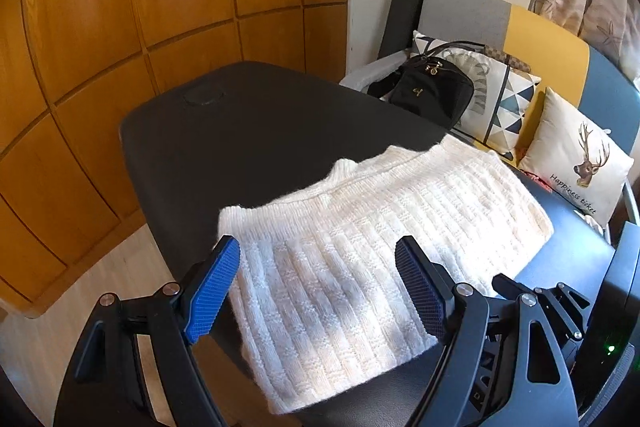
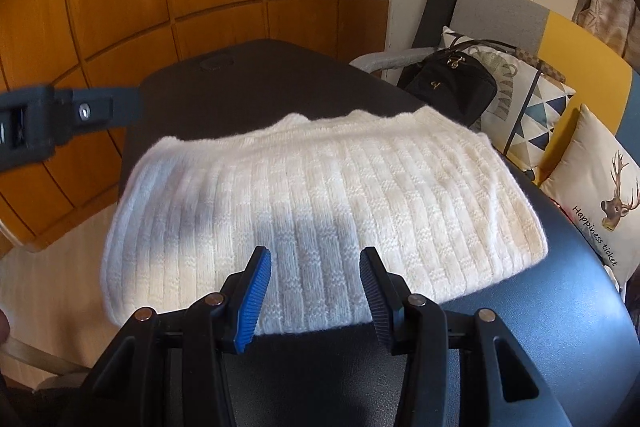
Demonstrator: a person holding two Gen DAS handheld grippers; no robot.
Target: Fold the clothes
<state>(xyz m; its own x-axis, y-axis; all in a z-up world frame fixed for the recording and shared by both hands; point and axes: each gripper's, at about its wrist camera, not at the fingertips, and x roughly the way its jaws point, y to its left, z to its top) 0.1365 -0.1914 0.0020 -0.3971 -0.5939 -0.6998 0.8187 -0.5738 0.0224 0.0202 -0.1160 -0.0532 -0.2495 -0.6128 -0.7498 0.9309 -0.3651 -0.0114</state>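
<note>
Lying folded on the dark bench [image 2: 280, 83] is a white knitted sweater [image 2: 320, 203], a thick ribbed bundle with its neckline along the far edge. In the left wrist view the sweater [image 1: 360, 239] runs from the near left of the bench [image 1: 248, 131] toward the right side, and its near corner hangs slightly past the bench's edge.

The left gripper [image 1: 320, 291] hovers above the near part of the sweater with its jaws spread wide; one blue pad and one dark pad stand well apart, and nothing is between them but the fabric seen below. Whether the pads touch the knit cannot be told. The right gripper [image 2: 316, 295] sits at the near edge of the sweater, jaws partly apart, holding nothing; its tips appear just over the folded hem. In the right wrist view the left gripper [image 2: 116, 107] shows as a dark blurred bar at the left edge, above the bench's far left corner.

Beside the bench on the right stands a sofa [image 1: 560, 43] in grey, yellow and blue. On it rest a black handbag [image 1: 432, 91], a cushion with triangles [image 1: 508, 103] and a cushion with a deer head [image 1: 580, 167]. Behind the bench is an orange wood-panelled wall [image 1: 120, 27].
</note>
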